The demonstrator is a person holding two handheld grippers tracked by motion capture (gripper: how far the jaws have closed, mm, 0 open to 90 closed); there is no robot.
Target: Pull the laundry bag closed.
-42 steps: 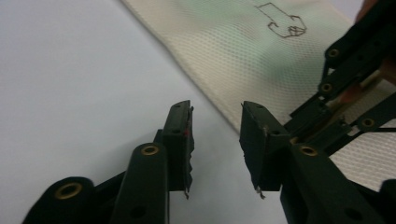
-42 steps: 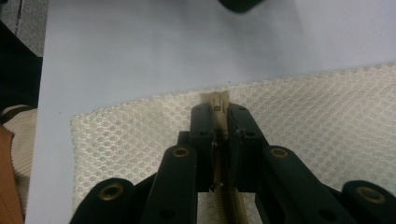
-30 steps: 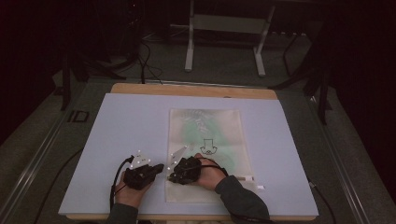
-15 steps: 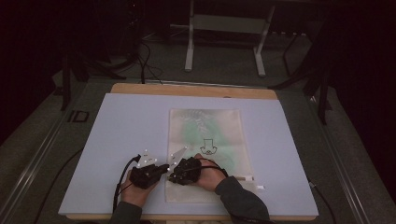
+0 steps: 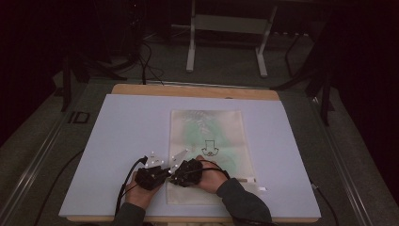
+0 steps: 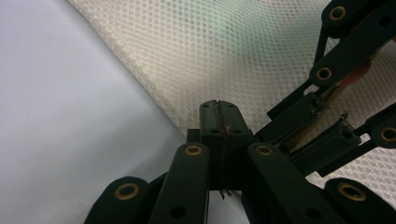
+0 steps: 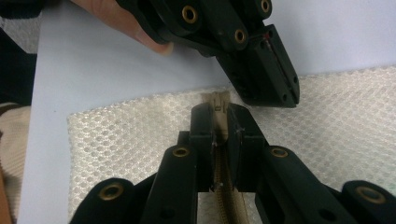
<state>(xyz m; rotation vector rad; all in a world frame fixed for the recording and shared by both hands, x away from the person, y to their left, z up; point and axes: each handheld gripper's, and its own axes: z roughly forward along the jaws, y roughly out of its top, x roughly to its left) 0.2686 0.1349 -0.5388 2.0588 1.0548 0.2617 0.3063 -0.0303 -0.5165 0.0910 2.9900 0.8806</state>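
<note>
The mesh zipper bag (image 5: 209,155) lies flat on the white bench (image 5: 117,141), and its near end sits at about 6 o'clock. There the right claw (image 7: 219,116) is pinched tight on the beige zipper pull (image 7: 218,100). Just beside it, at about 9 o'clock, the left claw (image 6: 218,116) is squeezed shut on the bag's corner edge. To do this step well, the left claw should hold the corner still. The right claw should pull the zipper straight and slowly along its track, so the mesh does not bunch up.
</note>
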